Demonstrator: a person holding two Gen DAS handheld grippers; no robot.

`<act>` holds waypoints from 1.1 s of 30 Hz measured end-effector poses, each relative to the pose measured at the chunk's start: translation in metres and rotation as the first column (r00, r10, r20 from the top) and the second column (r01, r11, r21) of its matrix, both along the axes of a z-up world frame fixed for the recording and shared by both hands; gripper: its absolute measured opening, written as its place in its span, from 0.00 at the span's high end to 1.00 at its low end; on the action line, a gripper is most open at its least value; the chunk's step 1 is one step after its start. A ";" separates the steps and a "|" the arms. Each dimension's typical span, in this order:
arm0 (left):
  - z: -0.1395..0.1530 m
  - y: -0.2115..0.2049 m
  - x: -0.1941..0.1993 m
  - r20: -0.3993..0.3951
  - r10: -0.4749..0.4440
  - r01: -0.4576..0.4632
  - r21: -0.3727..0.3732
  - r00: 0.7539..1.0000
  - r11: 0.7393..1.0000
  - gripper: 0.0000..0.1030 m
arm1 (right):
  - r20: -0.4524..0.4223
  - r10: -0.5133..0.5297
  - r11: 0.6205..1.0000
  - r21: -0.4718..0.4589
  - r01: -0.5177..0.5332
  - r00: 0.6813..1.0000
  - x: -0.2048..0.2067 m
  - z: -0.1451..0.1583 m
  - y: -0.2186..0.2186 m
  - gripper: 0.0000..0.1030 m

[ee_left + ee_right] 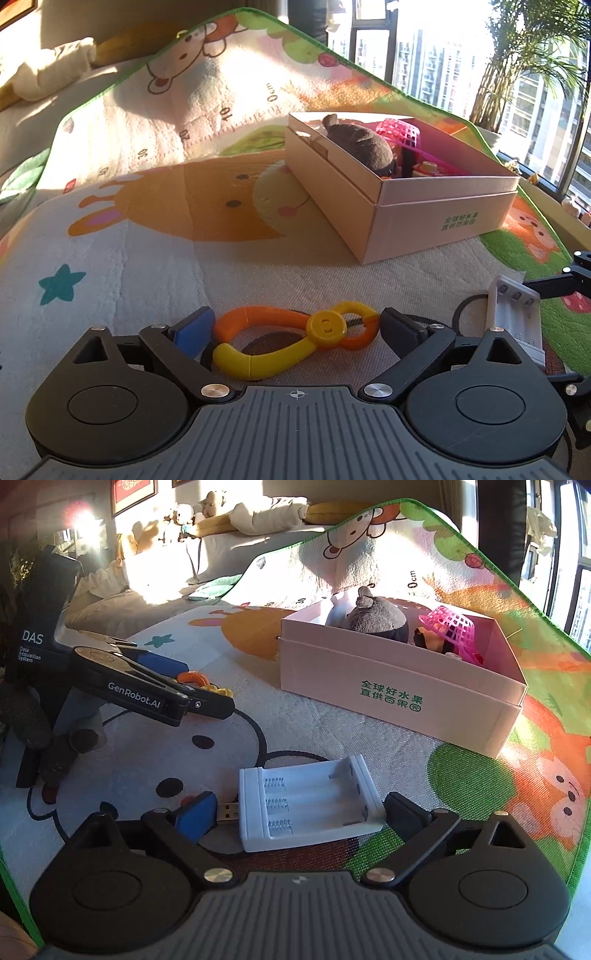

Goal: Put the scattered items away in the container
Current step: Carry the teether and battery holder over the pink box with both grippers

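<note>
An orange and yellow toy tongs (pixel 258 363) lies on the play mat between the fingers of my left gripper (pixel 295 328). The jaws stand wide, and the pads sit right at the toy's two ends without visibly pressing it. A white battery charger (pixel 310 805) with a USB plug lies between the wide-apart fingers of my right gripper (pixel 299 812). The pink cardboard box (pixel 443 218) stands on the mat ahead and to the right. It holds a dark plush toy (pixel 362 147) and a pink plastic basket (pixel 399 131). In the right wrist view the left gripper (pixel 207 698) is at the left, over the tongs (pixel 192 678).
The cartoon play mat (pixel 147 240) covers the surface and rises at the back. A gloved hand (pixel 26 716) holds the left gripper. Cushions and soft toys (pixel 258 513) lie beyond the mat. Windows and a plant (pixel 535 55) are at the far right. The charger (pixel 517 317) lies just right of the left gripper.
</note>
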State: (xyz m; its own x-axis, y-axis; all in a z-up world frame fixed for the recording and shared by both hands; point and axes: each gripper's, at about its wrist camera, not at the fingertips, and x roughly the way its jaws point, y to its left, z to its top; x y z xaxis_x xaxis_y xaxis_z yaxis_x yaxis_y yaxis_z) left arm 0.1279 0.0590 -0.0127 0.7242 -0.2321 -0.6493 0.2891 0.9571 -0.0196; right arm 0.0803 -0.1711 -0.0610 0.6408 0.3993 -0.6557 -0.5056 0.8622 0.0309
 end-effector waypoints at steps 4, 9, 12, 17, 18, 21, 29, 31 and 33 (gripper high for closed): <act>0.003 -0.003 -0.013 0.000 -0.029 0.029 0.011 1.000 1.000 0.04 | 0.008 0.016 1.000 -0.013 -0.016 1.000 -0.002 0.000 0.003 0.07; 0.013 -0.009 -0.034 0.012 -0.080 0.080 0.009 0.997 0.997 0.04 | 0.016 0.001 1.000 -0.021 0.000 1.000 -0.010 0.003 0.004 0.09; 0.020 -0.016 -0.049 0.039 -0.120 0.119 0.026 0.992 0.993 0.04 | 0.023 -0.011 1.000 -0.014 0.011 1.000 -0.020 0.009 -0.001 0.09; 0.030 -0.030 -0.071 0.083 -0.188 0.184 0.048 0.979 0.982 0.04 | 0.061 -0.047 0.999 -0.019 0.048 0.997 -0.042 0.030 -0.016 0.09; 0.033 -0.034 -0.075 0.096 -0.200 0.196 0.054 0.975 0.979 0.04 | 0.070 -0.054 0.998 -0.024 0.056 0.996 -0.046 0.034 -0.019 0.09; 0.041 -0.044 -0.082 0.138 -0.226 0.218 0.072 0.964 0.973 0.04 | 0.084 -0.078 0.996 -0.040 0.082 0.993 -0.055 0.043 -0.029 0.09; 0.070 -0.073 -0.057 0.273 -0.275 0.254 0.109 0.922 0.961 0.04 | 0.152 -0.156 0.987 0.054 0.149 0.976 -0.048 0.083 -0.058 0.09; 0.076 -0.082 -0.041 0.303 -0.275 0.251 0.115 0.913 0.961 0.04 | 0.187 -0.176 0.982 0.103 0.159 0.966 -0.030 0.101 -0.063 0.09; 0.080 -0.092 -0.017 0.336 -0.263 0.235 0.122 0.905 0.964 0.04 | 0.205 -0.195 0.973 0.163 0.163 0.959 -0.005 0.118 -0.067 0.09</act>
State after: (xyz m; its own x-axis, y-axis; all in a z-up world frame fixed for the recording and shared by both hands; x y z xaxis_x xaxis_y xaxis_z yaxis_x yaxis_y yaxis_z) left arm 0.1110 -0.0331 0.0669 0.8316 -0.3939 -0.3914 0.4934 0.8476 0.1952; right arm 0.0753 -0.2384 0.0568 0.8312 0.3440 -0.4367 -0.3515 0.9338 0.0665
